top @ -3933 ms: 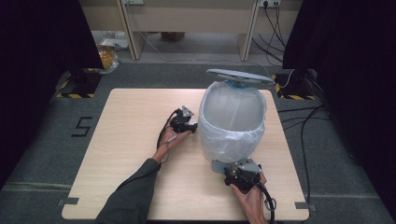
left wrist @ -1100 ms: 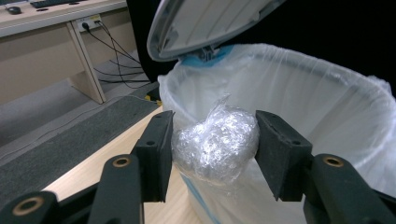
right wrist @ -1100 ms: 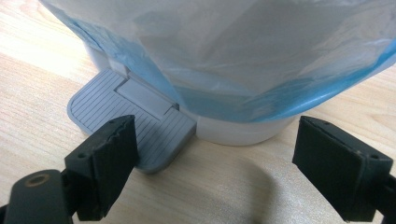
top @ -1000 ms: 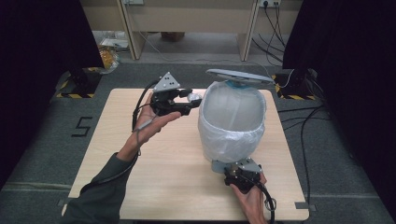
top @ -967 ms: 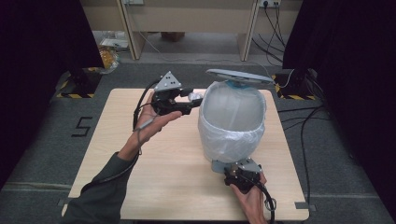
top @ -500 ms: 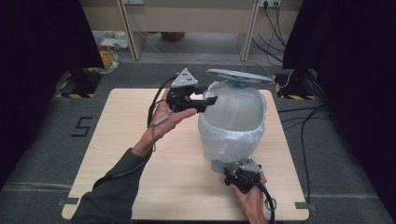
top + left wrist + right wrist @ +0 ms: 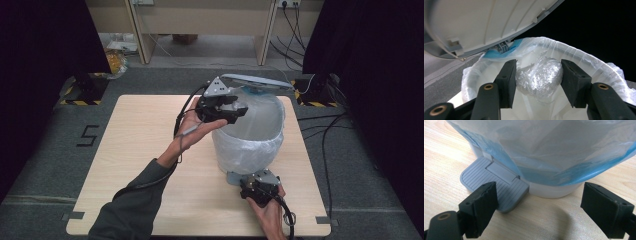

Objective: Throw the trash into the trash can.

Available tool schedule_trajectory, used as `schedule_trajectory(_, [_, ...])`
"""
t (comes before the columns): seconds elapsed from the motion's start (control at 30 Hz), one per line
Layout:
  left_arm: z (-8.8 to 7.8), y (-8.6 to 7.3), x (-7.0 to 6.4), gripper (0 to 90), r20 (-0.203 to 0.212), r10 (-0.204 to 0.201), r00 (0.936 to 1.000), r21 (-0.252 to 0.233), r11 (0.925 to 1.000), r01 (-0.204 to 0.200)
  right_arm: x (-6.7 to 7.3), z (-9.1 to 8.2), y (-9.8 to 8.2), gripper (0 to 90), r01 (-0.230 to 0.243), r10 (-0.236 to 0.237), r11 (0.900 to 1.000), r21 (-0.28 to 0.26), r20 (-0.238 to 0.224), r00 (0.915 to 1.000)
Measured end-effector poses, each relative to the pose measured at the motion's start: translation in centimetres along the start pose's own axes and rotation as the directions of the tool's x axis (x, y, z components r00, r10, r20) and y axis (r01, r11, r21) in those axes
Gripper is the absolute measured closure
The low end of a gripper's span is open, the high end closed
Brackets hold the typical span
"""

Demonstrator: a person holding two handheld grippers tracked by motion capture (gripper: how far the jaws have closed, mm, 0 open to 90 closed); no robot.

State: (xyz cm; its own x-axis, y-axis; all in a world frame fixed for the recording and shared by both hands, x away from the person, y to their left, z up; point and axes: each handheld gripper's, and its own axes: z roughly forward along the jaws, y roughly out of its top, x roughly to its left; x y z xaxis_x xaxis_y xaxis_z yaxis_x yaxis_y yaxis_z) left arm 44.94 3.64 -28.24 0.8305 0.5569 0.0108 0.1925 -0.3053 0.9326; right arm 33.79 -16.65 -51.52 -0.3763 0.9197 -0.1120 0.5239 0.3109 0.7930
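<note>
Overhead, the left gripper (image 7: 537, 75) clamps a crinkled plastic wad (image 7: 539, 76) above the smooth, bag-lined bin (image 7: 250, 135).

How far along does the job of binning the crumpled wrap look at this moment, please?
Done: the bin's lid stands raised, with the right gripper at the grey pedal. In hand: the left gripper holds the crumpled wrap above the lined bin. Left: dropping it in and lowering the lid.

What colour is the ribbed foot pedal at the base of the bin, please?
The pedal is grey with fine parallel ridges, clearest in the right gripper view.
</note>
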Motion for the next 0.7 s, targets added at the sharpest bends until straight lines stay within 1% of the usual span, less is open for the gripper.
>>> schedule_trajectory(0.23, [0.44, 0.10, -0.34, 47.4, 0.008, 0.002, 1.0000, 0.007, 1.0000, -0.002, -0.02, -0.01, 0.01, 13.9, 0.000, 0.000, 1.000, 0.002, -0.002, 1.0000])
schedule_trajectory(0.4, [0.55, 0.14, -0.39, 44.8, 0.012, -0.003, 0.9999, 0.008, 1.0000, 0.002, -0.02, 0.01, 0.01, 13.9, -0.001, 0.001, 1.000, 0.001, -0.002, 1.0000])
schedule_trajectory(0.43, [0.53, 0.12, -0.34, 43.7, 0.015, -0.010, 0.9998, 0.008, 0.9999, 0.010, -0.02, 0.00, 0.01, 13.9, -0.001, 0.001, 1.000, 0.001, -0.002, 1.0000])
schedule_trajectory(0.53, [0.36, 0.09, -0.31, 38.7, 0.022, -0.013, 0.9997, 0.009, 0.9999, 0.013, -0.02, -0.01, 0.01, 13.9, -0.002, 0.002, 1.000, 0.003, -0.003, 1.0000])
schedule_trajectory(0.6, [0.15, 0.11, -0.27, 37.1, 0.029, -0.019, 0.9994, 0.003, 0.9998, 0.019, -0.03, 0.00, 0.00, 13.9, -0.005, 0.005, 1.000, 0.002, -0.003, 1.0000])
schedule_trajectory(0.67, [-0.06, 0.08, -0.28, 36.5, 0.029, -0.017, 0.9994, 0.004, 0.9999, 0.017, -0.02, 0.00, 0.00, 13.9, -0.005, 0.005, 1.000, 0.002, -0.003, 1.0000])
schedule_trajectory(0.7, [-0.25, 0.03, -0.27, 36.3, 0.028, -0.009, 0.9996, 0.009, 0.9999, 0.009, -0.02, 0.00, 0.00, 13.9, -0.005, 0.005, 1.000, 0.001, -0.003, 1.0000])
